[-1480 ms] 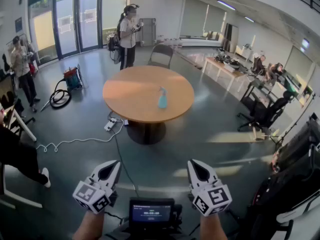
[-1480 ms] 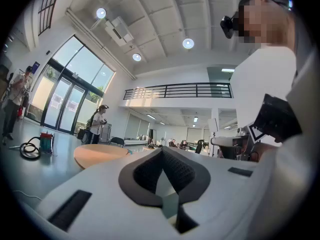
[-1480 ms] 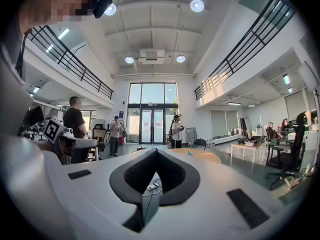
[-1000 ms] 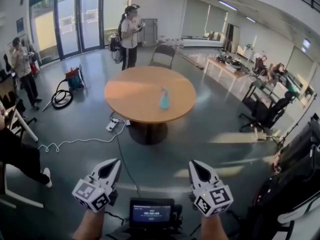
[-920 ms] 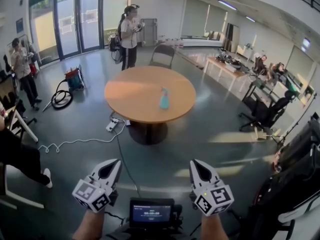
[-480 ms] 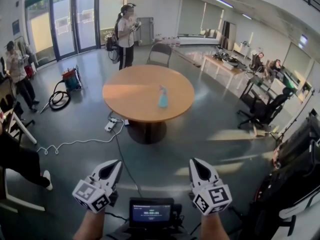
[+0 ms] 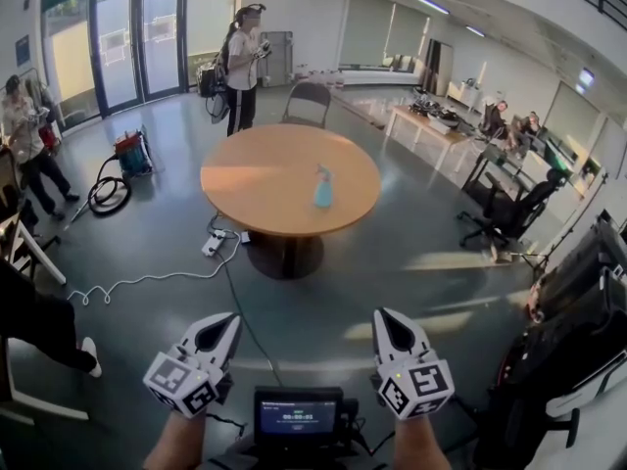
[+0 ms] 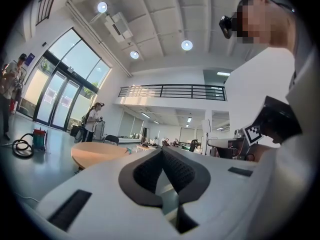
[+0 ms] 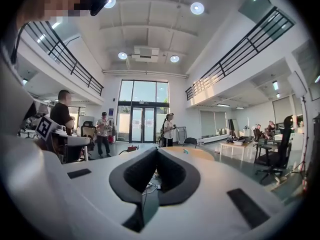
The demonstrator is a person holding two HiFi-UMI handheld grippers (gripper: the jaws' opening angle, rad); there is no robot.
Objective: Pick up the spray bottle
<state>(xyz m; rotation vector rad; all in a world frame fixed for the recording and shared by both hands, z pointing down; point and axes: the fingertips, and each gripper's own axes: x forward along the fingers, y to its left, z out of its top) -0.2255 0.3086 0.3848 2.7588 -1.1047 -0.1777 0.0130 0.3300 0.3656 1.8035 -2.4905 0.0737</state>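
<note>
A spray bottle (image 7: pixel 322 189) stands on the round wooden bench (image 7: pixel 257 179) mid-frame, on a grey floor (image 7: pixel 411 253). At the bottom, the left gripper (image 7: pixel 227 319) and right gripper (image 7: pixel 384 315) are closed and empty.

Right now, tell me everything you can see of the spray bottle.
The spray bottle shows small in the head view: a pale blue body, likely plastic, with a lighter trigger head on top. It stands upright and alone on the round wooden table, a little right of the tabletop's middle. Only the tabletop touches it. Whether it bears a label, and how full it is, cannot be told from this far.
</note>
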